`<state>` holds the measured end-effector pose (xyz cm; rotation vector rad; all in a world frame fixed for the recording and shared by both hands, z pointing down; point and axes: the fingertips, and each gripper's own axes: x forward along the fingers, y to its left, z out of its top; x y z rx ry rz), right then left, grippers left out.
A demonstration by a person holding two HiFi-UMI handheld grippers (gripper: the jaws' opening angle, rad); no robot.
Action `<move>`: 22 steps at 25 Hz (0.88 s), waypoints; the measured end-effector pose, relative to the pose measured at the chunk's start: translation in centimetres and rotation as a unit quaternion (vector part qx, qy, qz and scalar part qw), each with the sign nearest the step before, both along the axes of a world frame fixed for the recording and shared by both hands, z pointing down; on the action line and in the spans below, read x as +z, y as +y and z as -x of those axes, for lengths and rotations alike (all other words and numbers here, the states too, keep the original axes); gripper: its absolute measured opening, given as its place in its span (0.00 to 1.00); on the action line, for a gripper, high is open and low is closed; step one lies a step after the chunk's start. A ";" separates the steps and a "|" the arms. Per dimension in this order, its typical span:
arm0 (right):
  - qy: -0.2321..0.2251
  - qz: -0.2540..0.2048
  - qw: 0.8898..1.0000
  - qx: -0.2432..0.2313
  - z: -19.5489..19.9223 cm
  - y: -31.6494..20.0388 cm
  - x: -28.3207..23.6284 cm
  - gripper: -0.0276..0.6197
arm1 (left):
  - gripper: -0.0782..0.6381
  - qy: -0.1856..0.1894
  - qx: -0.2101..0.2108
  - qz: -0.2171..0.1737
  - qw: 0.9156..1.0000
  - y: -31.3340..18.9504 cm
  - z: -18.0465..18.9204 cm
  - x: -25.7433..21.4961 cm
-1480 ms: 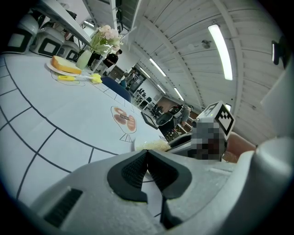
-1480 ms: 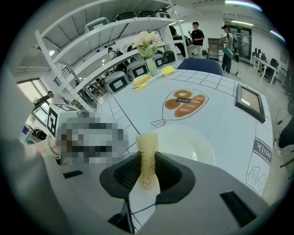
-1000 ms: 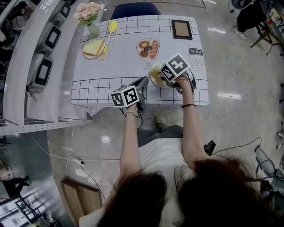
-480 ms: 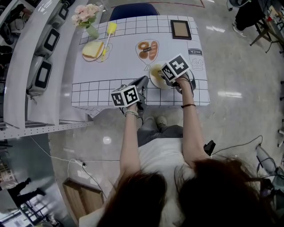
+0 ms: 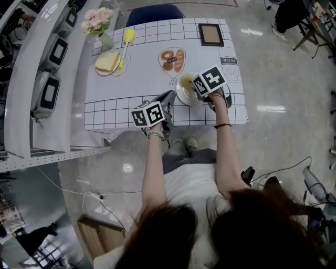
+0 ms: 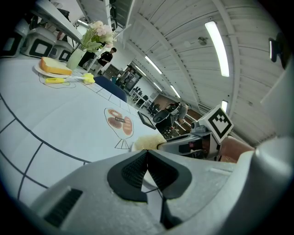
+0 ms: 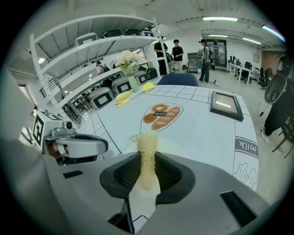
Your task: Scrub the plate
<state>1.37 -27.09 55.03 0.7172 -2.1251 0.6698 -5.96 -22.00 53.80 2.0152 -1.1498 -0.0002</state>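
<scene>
A white plate (image 5: pixel 184 95) sits near the front of the grid-printed table (image 5: pixel 142 79). My right gripper (image 5: pixel 196 89) is over its right side, shut on a yellowish scrubbing sponge (image 7: pixel 147 151) that hangs from the fingertips onto the plate. The sponge (image 5: pixel 185 80) shows at the plate's far edge. My left gripper (image 5: pixel 171 96) reaches from the table's front edge. Its jaws are pinched together at the plate's near-left rim. In the left gripper view, my left gripper (image 6: pixel 147 154) has plate and sponge (image 6: pixel 146 139) just beyond its tips.
A slice of bread on a pink plate (image 5: pixel 107 62), a yellow brush (image 5: pixel 126 39) and a flower vase (image 5: pixel 101 20) stand at the far left. A picture frame (image 5: pixel 211 34) lies far right. A shelf with appliances (image 5: pixel 50 79) runs along the left. A blue chair (image 5: pixel 157 11) stands behind the table.
My right gripper with the sponge has shifted slightly right over the plate, uncovering more of it. The left gripper has stayed in place.
</scene>
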 end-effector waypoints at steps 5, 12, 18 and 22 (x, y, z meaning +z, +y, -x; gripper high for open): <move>0.000 -0.002 1.000 0.017 -0.6 -0.2 -0.1 0.16 | 0.12 -0.003 0.004 -0.001 1.000 -0.2 -0.1 -0.2; -0.005 0.001 0.999 0.034 -1.2 -0.3 -0.1 0.16 | 0.12 0.000 0.008 -0.004 1.000 -0.2 -0.3 -0.3; -0.013 -0.009 0.999 0.034 -1.1 -0.2 0.0 0.16 | 0.12 0.000 0.012 -0.008 1.000 -0.3 -0.6 -0.6; -0.026 -0.014 0.999 0.033 -1.0 0.0 0.1 0.16 | 0.12 0.000 0.012 -0.012 1.000 -0.4 -0.7 -0.6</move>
